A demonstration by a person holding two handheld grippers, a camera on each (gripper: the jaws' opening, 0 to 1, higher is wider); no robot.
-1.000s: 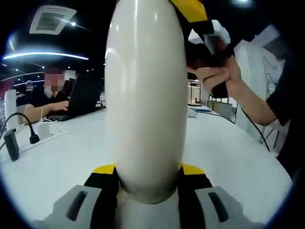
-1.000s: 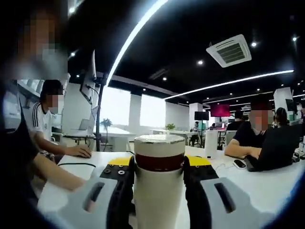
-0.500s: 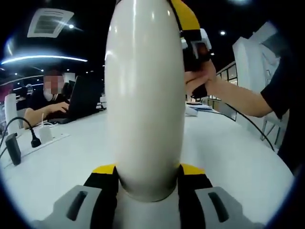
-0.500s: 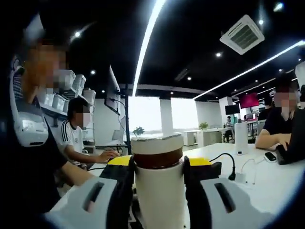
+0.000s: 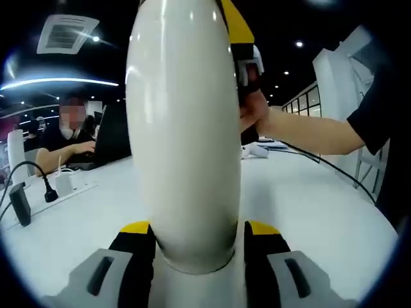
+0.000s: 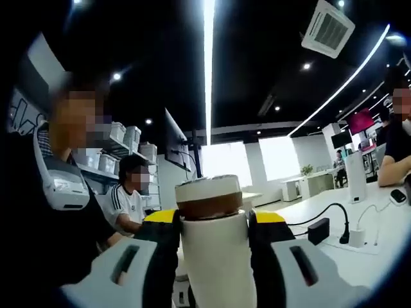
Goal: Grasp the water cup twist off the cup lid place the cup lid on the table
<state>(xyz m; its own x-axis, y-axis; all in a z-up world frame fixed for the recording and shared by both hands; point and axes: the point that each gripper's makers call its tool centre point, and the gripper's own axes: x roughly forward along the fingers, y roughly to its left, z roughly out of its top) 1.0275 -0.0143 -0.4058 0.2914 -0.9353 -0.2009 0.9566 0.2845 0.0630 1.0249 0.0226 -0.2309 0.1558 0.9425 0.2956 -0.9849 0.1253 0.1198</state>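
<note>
1. We've got the left tool pinching the water cup, yellow-tipped jaws pressed against the bottom of its white body. The cup sits dead centre in the left gripper view and runs up toward 12 o'clock.
2. The right tool is clamped on the upper end of the same cup, with the cup lid sticking out just past its jaws. It's a white cap with a brownish band under it.
3. In the left gripper view, a hand at about 1 o'clock is holding that other tool up by the top of the cup.
4. Progress-wise: the grasp looks done on both ends. The lid looks seated to us, so we reckon the twist isn't finished, though we can't tell how loose it is.
5. Still left: get the lid off, then set it down on the white tabletop below.
</note>
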